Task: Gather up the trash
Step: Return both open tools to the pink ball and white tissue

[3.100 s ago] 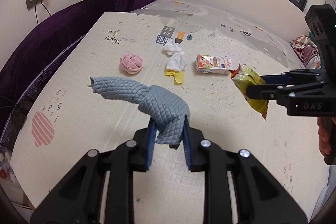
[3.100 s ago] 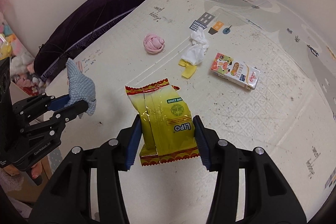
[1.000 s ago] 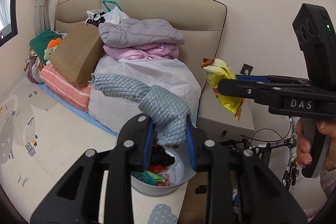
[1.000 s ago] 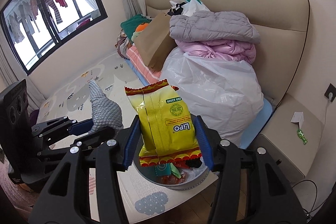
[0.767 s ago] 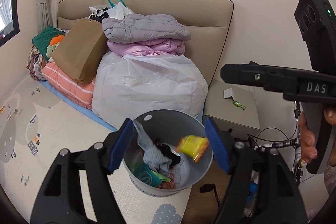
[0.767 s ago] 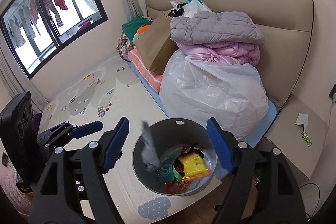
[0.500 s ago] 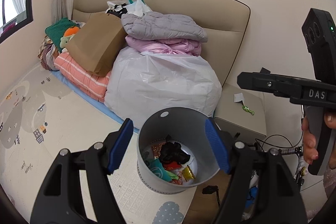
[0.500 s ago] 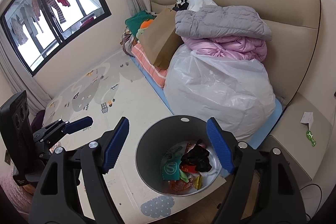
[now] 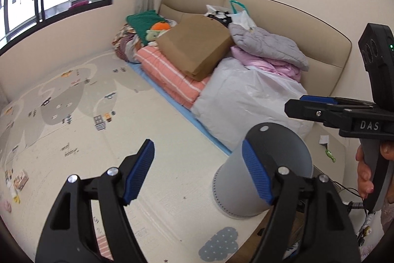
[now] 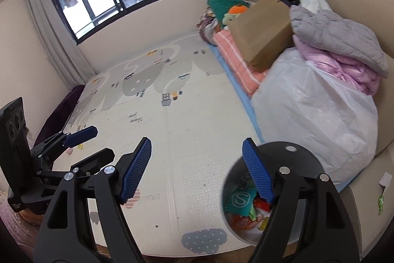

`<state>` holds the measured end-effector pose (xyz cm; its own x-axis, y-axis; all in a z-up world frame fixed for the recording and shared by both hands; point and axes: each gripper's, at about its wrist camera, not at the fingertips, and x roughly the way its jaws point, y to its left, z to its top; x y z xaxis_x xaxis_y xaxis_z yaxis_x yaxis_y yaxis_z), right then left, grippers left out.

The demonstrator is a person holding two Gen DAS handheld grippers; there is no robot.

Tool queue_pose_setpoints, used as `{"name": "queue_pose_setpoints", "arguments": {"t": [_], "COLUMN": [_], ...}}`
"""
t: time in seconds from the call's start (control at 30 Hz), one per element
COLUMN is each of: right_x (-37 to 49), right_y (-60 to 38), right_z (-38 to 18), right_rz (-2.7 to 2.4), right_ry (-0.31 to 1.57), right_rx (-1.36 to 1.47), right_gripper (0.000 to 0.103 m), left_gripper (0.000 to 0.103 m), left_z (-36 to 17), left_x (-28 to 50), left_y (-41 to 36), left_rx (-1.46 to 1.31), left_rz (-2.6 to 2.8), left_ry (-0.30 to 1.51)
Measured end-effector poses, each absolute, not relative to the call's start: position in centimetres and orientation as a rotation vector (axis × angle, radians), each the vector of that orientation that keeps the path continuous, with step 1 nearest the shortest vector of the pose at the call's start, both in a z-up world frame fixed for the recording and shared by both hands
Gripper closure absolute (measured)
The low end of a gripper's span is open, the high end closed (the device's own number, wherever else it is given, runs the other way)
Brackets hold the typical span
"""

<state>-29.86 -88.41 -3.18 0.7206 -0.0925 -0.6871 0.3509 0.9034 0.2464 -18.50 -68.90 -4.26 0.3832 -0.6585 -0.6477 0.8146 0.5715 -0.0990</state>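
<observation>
At the mat's near edge beside the bin, both claws, left and right, gape empty; they should swing low toward the far litter.

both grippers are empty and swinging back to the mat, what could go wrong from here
1. The right finger of the left gripper overlaps the grey trash bin in its own view; a careless swing might knock it over.
2. The bin stands at the play mat's edge, so a tip could spill its wrappers off it.
3. The remaining trash lies far across the mat, blurred; a hasty approach may mis-grasp it.
</observation>
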Motion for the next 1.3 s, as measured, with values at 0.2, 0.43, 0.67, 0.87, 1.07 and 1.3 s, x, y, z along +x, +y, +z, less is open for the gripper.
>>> {"name": "queue_pose_setpoints", "arguments": {"t": [0.2, 0.43, 0.67, 0.87, 1.07, 1.3], "right_x": [-22.9, -16.7, -12.2, -9.2, -5.7, 0.0], "right_y": [-80.4, -67.1, -51.7, -40.0, -32.1, -26.6], "right_z": [-2.6, -1.6, -1.8, -2.2, -0.9, -1.4], "right_rz": [-0.051, 0.152, 0.289, 0.373, 0.441, 0.492], "right_ry": [0.76, 0.782, 0.8, 0.809, 0.81, 0.821], "right_rx": [0.282, 0.175, 0.124, 0.104, 0.041, -0.013], "right_gripper": [0.029, 0.029, 0.028, 0.028, 0.028, 0.028], "left_gripper": [0.028, 0.027, 0.026, 0.026, 0.026, 0.026], "left_z": [-3.7, -2.4, -2.1, -2.1, -1.5, -2.1], "left_x": [-15.8, -14.2, -13.5, -11.8, -9.8, -6.8], "left_y": [-58.8, -44.1, -28.9, -18.0, -11.0, -6.8], "left_rx": [0.142, 0.042, -0.006, -0.054, -0.124, -0.158], "left_rz": [-0.706, -0.404, -0.204, -0.092, -0.005, 0.076], "left_ry": [0.708, 0.681, 0.696, 0.71, 0.698, 0.683]}}
